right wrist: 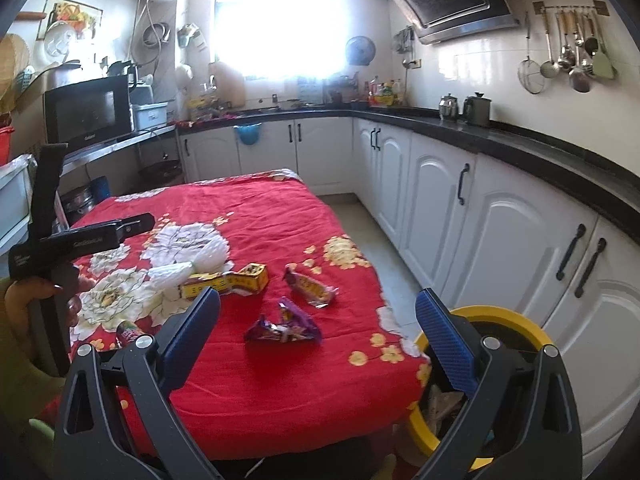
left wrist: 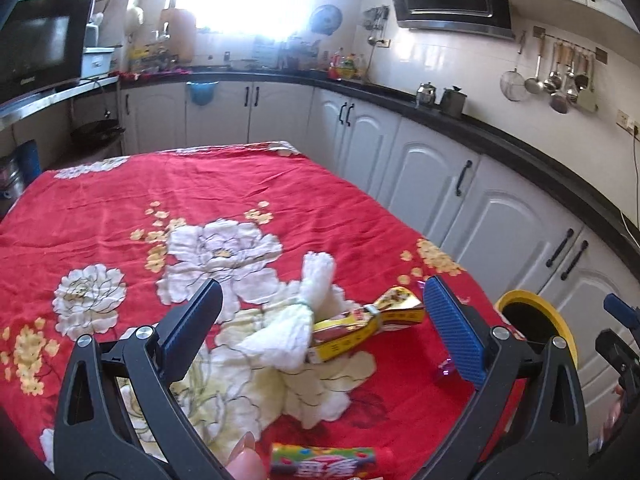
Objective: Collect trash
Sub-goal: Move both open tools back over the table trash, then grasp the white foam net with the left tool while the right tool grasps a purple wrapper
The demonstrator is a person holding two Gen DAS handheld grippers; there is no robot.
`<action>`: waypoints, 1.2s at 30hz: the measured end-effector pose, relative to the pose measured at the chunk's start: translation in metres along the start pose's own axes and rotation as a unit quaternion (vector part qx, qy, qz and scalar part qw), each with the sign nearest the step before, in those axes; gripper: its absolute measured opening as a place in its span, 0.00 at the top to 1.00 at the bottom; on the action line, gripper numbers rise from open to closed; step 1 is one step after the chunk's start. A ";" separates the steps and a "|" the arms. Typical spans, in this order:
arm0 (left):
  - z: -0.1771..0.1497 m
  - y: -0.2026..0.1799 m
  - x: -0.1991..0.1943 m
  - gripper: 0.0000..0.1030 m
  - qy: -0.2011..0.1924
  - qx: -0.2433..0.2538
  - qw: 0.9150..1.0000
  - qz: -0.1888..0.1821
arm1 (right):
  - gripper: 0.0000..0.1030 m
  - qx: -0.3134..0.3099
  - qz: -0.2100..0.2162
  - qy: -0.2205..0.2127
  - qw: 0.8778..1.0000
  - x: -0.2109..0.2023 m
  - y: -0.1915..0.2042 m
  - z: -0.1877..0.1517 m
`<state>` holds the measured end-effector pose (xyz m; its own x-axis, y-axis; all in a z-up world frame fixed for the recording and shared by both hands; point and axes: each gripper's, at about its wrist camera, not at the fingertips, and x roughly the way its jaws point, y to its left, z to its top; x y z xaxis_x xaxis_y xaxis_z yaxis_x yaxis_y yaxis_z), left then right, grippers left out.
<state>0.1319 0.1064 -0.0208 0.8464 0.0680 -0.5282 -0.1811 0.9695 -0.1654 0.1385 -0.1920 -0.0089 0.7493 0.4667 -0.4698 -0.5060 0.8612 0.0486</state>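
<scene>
On the red floral tablecloth (left wrist: 120,200) lie a white tied bundle of threads (left wrist: 296,320) and a crumpled yellow wrapper (left wrist: 372,318), both between the fingers of my open left gripper (left wrist: 324,320). A colourful candy roll (left wrist: 324,460) sits just beneath it. In the right wrist view, my open right gripper (right wrist: 318,332) hovers over the table's near edge, with a purple wrapper (right wrist: 284,324) ahead of it and a second wrapper (right wrist: 312,286) further on. The yellow wrapper (right wrist: 232,280) and white bundle (right wrist: 192,268) lie to the left. The yellow-rimmed bin (right wrist: 500,320) stands by the table's right corner.
White cabinets (right wrist: 440,208) under a black counter (right wrist: 520,140) run along the right side and the back. A narrow strip of floor (right wrist: 360,232) separates them from the table. A microwave (right wrist: 88,112) sits at the back left. A hand holds the left gripper (right wrist: 103,182).
</scene>
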 end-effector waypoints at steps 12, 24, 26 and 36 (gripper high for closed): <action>-0.008 0.032 0.020 0.10 0.032 -0.025 0.999 0.015 | 0.07 -0.014 0.023 0.031 0.999 0.029 0.024 -0.004; -0.027 0.047 0.055 0.29 0.099 -0.052 0.993 -0.033 | 0.07 -0.022 0.038 0.118 0.992 0.110 0.029 -0.027; -0.029 0.048 0.059 0.34 0.110 -0.057 0.991 -0.043 | 0.07 -0.019 0.039 0.129 0.991 0.121 0.026 -0.030; -0.038 0.054 0.080 0.40 0.146 -0.086 0.982 -0.081 | 0.07 0.005 0.054 0.169 0.984 0.163 0.016 -0.031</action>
<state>0.1710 0.1554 -0.1036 0.6960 -0.1792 -0.6953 -0.1589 0.9059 -0.3926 0.2398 -0.1086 -0.1121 0.5054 0.4636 -0.7278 -0.5697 0.8128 0.1222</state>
